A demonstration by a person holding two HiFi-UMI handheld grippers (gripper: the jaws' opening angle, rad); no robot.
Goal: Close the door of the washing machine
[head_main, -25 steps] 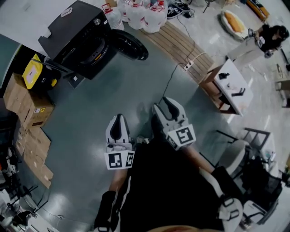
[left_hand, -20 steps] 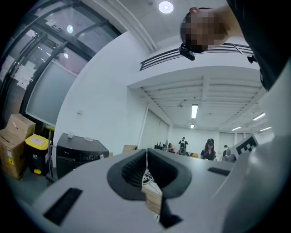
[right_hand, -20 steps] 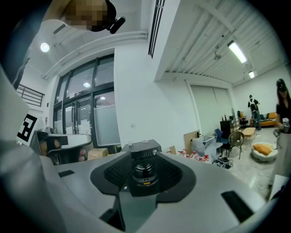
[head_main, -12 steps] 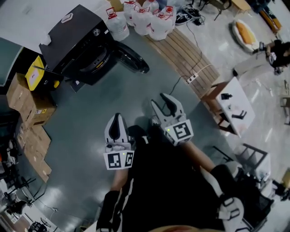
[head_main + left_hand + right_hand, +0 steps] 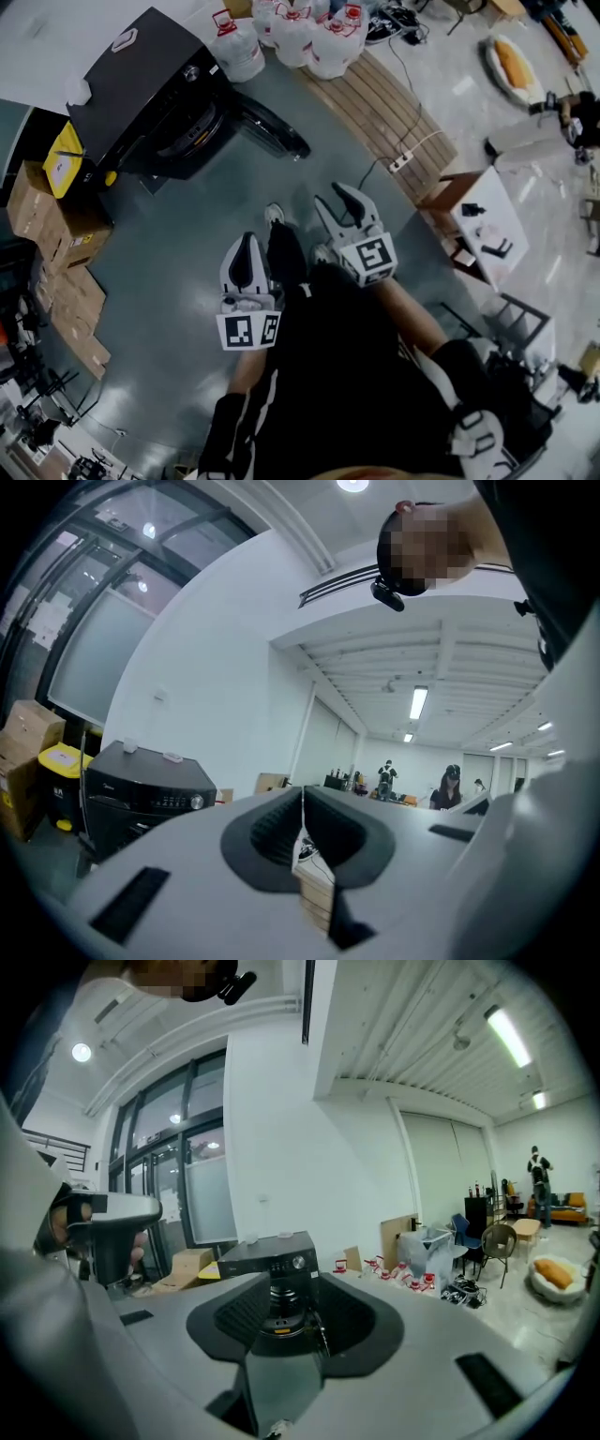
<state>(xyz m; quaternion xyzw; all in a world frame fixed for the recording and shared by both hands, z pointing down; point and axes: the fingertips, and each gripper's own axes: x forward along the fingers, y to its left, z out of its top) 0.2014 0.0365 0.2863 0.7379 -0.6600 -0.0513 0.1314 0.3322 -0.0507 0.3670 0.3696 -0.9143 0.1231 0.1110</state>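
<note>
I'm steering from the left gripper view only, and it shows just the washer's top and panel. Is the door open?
Observer: Yes. In the head view the door is swung wide open, out to the right of the washer.
Operator: Is the right gripper ready to push it?
Observer: The right gripper is empty with its jaws apart. In its own view the drum sits between them, well short of contact.
</note>
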